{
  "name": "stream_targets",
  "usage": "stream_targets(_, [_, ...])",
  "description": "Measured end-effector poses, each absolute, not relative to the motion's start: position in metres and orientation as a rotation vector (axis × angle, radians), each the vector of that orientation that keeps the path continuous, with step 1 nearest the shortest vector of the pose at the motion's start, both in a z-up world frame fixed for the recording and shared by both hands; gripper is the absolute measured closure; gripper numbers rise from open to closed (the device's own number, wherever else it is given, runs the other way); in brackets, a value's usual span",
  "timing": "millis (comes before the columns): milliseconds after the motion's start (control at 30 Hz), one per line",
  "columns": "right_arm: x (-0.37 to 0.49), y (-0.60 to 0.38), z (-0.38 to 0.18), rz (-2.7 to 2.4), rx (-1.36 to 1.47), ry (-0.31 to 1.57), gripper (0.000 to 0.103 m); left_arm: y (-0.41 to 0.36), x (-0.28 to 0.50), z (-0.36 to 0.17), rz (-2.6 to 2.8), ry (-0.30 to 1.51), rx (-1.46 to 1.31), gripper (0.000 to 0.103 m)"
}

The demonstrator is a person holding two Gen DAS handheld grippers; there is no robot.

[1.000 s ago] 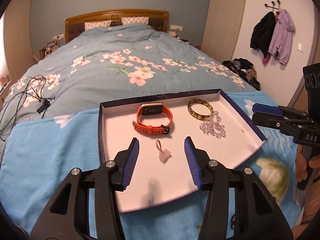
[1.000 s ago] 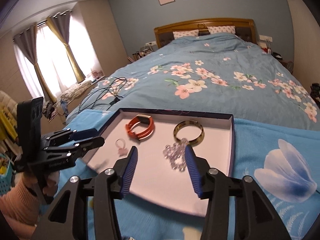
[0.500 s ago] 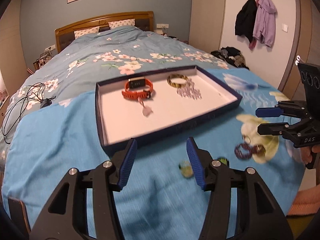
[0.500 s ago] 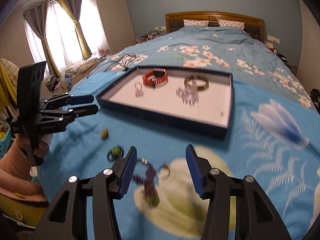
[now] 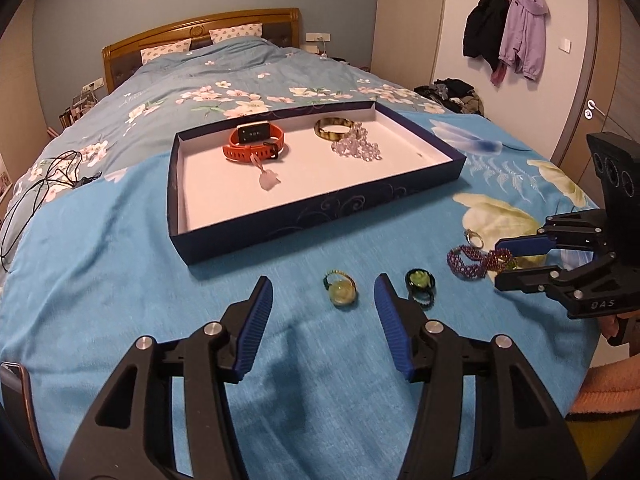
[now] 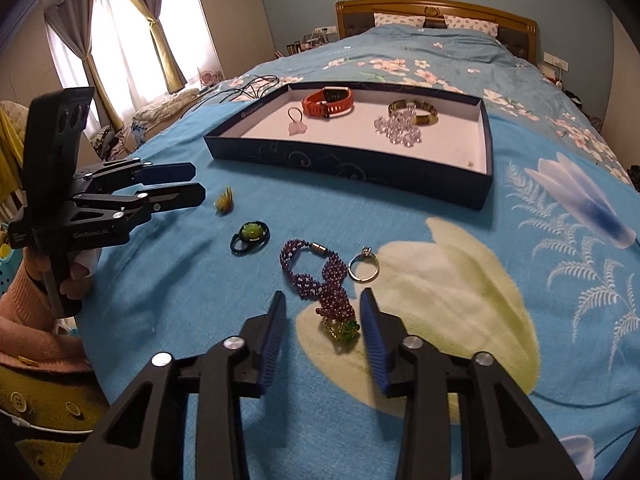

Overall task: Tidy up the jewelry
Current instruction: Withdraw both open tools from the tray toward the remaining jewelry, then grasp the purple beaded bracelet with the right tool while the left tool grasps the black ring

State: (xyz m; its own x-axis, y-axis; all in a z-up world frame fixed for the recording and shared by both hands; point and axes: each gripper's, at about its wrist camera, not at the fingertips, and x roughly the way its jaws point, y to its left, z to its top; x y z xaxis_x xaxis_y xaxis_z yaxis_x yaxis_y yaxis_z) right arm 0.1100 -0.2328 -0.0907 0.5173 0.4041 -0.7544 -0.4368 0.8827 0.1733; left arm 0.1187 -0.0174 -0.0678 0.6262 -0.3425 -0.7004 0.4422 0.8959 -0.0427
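Observation:
A dark blue tray [image 5: 320, 216] on the blue blanket holds an orange watch [image 5: 254, 142], a tortoiseshell bangle [image 5: 334, 128], clear beads [image 5: 356, 146] and a pink charm ring [image 5: 268, 178]. Loose in front of the tray lie a yellow ring [image 5: 340, 290], a black green-stone ring [image 5: 419, 280], a purple bead bracelet [image 6: 316, 276] and a silver ring [image 6: 363, 270]. My left gripper [image 5: 323, 280] is open, with the yellow ring lying untouched just beyond its tips. My right gripper [image 6: 323, 295] is closing over the bracelet's green-gold end [image 6: 340, 328], pads clear of it.
Black cables [image 5: 44, 184] lie on the floral duvet at the far left. The blanket's near edge drops off below both grippers. A hand in a pink sleeve [image 6: 36, 320] holds the left gripper [image 6: 199, 179]. Jackets [image 5: 504, 28] hang on the right wall.
Both grippers have drawn back from over the tray to the near part of the blanket, bringing the loose rings and bracelet into view. The right jaws have narrowed.

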Motion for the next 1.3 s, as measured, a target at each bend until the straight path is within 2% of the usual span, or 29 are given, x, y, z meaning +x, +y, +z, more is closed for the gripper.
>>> stream_targets(33, [0.109, -0.233, -0.091, 0.503, -0.040, 0.893, 0.074, -0.017, 0.119, -0.068, -0.451, 0.775, 0.138, 0.051])
stream_targets(100, [0.109, -0.234, -0.091, 0.496, -0.039, 0.894, 0.087, -0.017, 0.118, -0.068, -0.454, 0.775, 0.137, 0.051])
stream_targets(267, [0.111, -0.235, -0.092, 0.494, -0.034, 0.885, 0.092, -0.020, 0.116, -0.067, -0.469, 0.776, 0.141, 0.051])
stream_targets(733, [0.115, -0.241, -0.068, 0.503, 0.015, 0.805, 0.094, -0.068, 0.102, -0.068, -0.625, 0.761, 0.229, 0.052])
stream_targets(1133, [0.120, -0.246, -0.059, 0.516, 0.043, 0.767, 0.094, -0.088, 0.133, -0.087, -0.649, 0.887, 0.217, 0.073])
stream_targets(1200, [0.121, -0.246, -0.058, 0.520, 0.047, 0.764, 0.094, -0.086, 0.135, -0.088, -0.648, 0.893, 0.208, 0.080])
stream_targets(1300, [0.121, -0.247, -0.056, 0.524, 0.049, 0.759, 0.094, -0.085, 0.136, -0.088, -0.645, 0.893, 0.198, 0.080])
